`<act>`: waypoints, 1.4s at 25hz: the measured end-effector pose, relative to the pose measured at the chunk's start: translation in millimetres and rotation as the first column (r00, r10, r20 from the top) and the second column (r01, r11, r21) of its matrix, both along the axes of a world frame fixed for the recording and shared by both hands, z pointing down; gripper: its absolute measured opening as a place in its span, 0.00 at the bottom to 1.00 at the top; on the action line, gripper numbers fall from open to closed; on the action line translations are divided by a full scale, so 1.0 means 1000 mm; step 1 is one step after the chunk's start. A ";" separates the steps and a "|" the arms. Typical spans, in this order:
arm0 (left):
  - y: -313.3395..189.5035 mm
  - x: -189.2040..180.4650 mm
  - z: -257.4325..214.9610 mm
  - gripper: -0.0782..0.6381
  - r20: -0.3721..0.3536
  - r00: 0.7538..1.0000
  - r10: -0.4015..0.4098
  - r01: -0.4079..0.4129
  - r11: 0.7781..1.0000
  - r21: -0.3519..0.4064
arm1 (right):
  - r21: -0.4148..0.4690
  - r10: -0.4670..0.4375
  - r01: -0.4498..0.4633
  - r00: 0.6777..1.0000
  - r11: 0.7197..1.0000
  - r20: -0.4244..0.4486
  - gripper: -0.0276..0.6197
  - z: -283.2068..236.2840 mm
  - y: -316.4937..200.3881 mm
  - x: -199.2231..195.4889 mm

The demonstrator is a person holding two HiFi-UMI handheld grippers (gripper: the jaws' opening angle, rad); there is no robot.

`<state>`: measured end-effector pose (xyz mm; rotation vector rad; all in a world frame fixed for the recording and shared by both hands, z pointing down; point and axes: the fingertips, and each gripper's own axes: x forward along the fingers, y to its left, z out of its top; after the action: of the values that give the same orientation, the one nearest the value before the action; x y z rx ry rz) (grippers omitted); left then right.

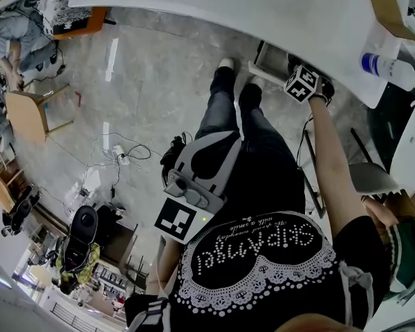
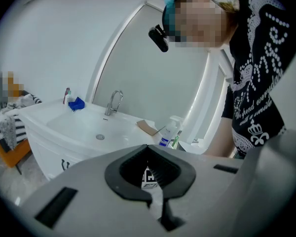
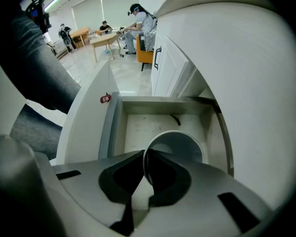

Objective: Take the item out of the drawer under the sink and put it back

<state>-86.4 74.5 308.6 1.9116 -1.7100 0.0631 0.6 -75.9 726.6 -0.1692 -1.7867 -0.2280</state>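
Observation:
In the right gripper view my right gripper (image 3: 146, 179) points steeply down, shut on the rim of a pale grey cup (image 3: 182, 147). The cup hangs over the open drawer (image 3: 138, 127) under the sink, whose floor holds one small dark curved piece (image 3: 175, 119). The head view shows only that gripper's marker cube (image 1: 303, 83) at the drawer's edge (image 1: 268, 59); its jaws and the cup are hidden. My left gripper (image 1: 218, 138) is held back near the person's body, level-ish, pads together with nothing between them. It shows the same in its own view (image 2: 156, 201).
The white sink counter (image 2: 64, 117) carries a faucet (image 2: 114, 102), a blue item (image 2: 76, 103), a cardboard piece (image 2: 148, 127) and a spray bottle (image 2: 168, 132). Cabinet doors with dark handles (image 3: 157, 58) stand beside the drawer. Cables (image 1: 121, 154) lie on the floor; people sit at distant tables (image 3: 138, 19).

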 end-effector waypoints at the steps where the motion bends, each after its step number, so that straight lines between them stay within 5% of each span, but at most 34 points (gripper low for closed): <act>1: 0.000 -0.001 0.000 0.12 -0.001 1.000 0.000 0.000 1.000 0.000 | 0.003 -0.003 0.003 1.000 1.000 -0.003 0.08 0.001 0.001 -0.001; 10: 0.000 0.003 0.002 0.12 -0.009 1.000 0.005 -0.005 1.000 -0.001 | -0.025 0.042 -0.042 0.999 0.999 0.017 0.09 -0.003 0.000 -0.001; 14: 0.003 0.000 0.001 0.12 -0.014 1.000 0.002 -0.002 1.000 0.005 | -0.038 0.051 -0.050 0.999 0.998 0.014 0.18 -0.005 0.004 -0.003; 25: 0.004 0.002 -0.004 0.12 -0.034 0.999 0.014 -0.013 0.999 0.037 | -0.016 0.119 -0.118 0.987 0.993 0.113 0.18 -0.039 0.002 -0.013; 28: 0.002 0.003 -0.006 0.12 -0.039 0.999 0.023 -0.021 0.999 0.048 | -0.029 0.229 -0.229 0.946 0.973 0.231 0.15 -0.072 0.004 -0.018; 30: 0.000 0.004 -0.006 0.12 -0.038 0.999 0.030 -0.028 0.998 0.057 | -0.049 0.297 -0.298 0.899 0.953 0.321 0.07 -0.093 0.008 -0.019; 35: -0.007 0.008 -0.009 0.12 -0.033 0.998 0.054 -0.051 0.995 0.089 | -0.186 0.453 -0.416 0.764 0.890 0.460 0.07 -0.137 0.023 -0.018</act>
<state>-78.5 67.5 299.7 2.0097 -1.6648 -0.0268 -17.0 -52.6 589.5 0.2865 -2.2892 0.1503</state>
